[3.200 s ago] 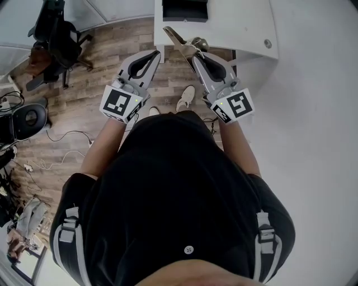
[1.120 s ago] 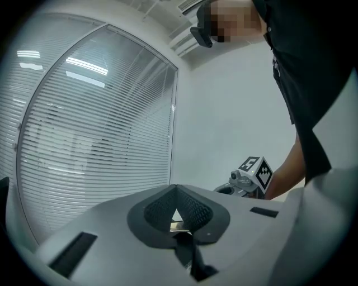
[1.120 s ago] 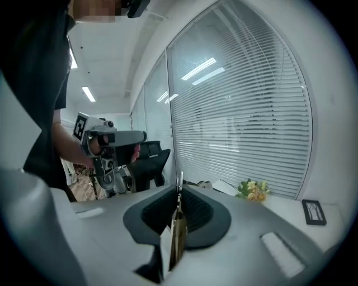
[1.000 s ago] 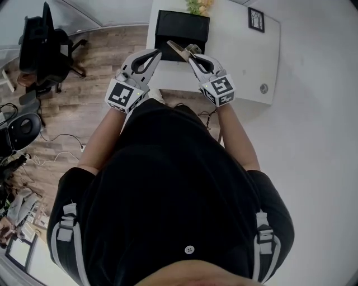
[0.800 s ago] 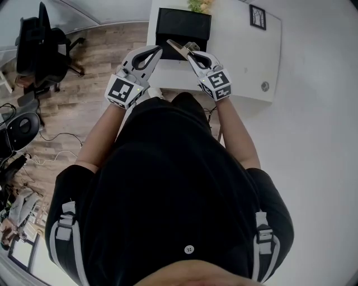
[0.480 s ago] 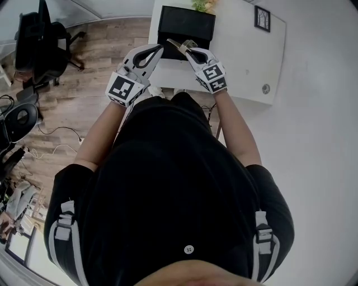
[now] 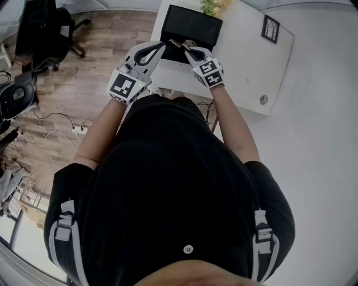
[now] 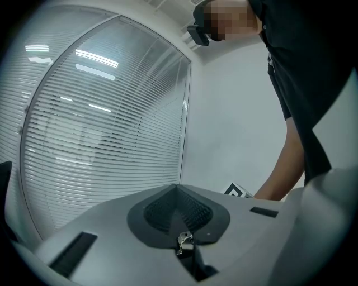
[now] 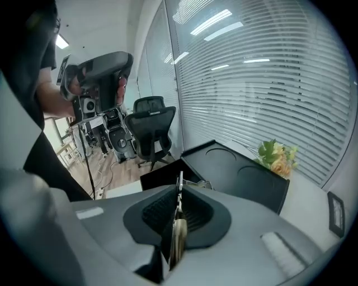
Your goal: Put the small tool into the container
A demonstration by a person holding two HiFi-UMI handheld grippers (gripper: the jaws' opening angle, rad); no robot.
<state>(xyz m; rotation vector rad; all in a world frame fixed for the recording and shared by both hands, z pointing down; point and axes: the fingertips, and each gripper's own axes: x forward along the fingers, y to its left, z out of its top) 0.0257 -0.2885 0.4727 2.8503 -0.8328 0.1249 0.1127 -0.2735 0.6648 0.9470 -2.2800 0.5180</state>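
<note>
A small metal tool [image 7: 178, 43] with a pale handle is clamped in my right gripper [image 7: 186, 49], which is shut on it. In the right gripper view its thin blade [image 9: 179, 183] sticks up from the closed jaws of the right gripper [image 9: 178, 196]. The tool hangs over the near edge of an open black container [image 7: 193, 25] on a white table [image 7: 246, 61]. The container [image 9: 235, 170] lies just beyond the jaws. My left gripper [image 7: 160, 46] is shut and holds nothing, beside the container's left near corner. Its jaws [image 8: 178, 192] point up at window blinds.
A small picture frame [image 7: 271, 29] and a bunch of flowers [image 7: 215, 6] stand on the table behind and right of the container. An office chair [image 7: 39, 28] and cables sit on the wooden floor to the left. The flowers [image 9: 277, 156] are near the window blinds.
Both grippers have travelled forward to the table. The right one has carried the tool from short of the table to the container's near edge. The left stays alongside it.
</note>
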